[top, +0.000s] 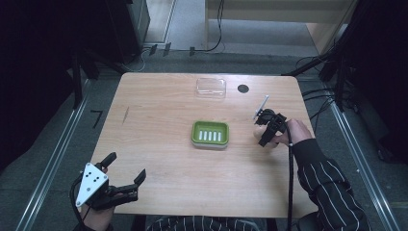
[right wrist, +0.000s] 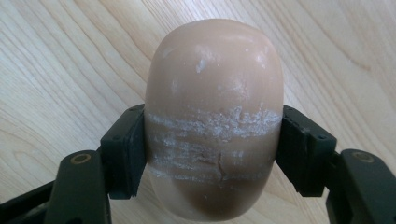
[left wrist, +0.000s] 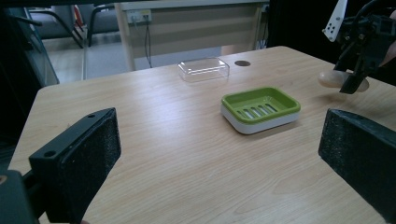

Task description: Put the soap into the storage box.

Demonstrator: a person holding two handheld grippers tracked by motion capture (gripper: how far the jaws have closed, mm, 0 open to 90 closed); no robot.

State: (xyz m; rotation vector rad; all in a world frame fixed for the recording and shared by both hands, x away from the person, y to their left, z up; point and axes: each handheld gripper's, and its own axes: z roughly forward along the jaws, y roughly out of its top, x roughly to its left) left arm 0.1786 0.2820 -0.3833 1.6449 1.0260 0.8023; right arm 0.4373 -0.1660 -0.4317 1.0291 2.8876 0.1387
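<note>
Soap bar (right wrist: 214, 116), smooth, oval, chalk-scuffed, clamped by right gripper (right wrist: 212, 154); left gripper (top: 126, 175) spread wide, probably empty.

In the right gripper view, the right gripper's (right wrist: 212, 149) jaws press against both flanks of the soap bar (right wrist: 214, 84), hiding those flanks, and the bar's near end runs off the bottom edge. In the high view the same bar (top: 260, 133) is mostly hidden behind the gripper near the table's (top: 159, 159) right edge. In the left gripper view, the left gripper's (left wrist: 224, 154) jaws are both cut off by the picture's bottom corners. The small dark round mark (top: 243, 88) near the table's far edge is too small to identify. The person's left hand (top: 98, 217) is cut off by the bottom edge.
</note>
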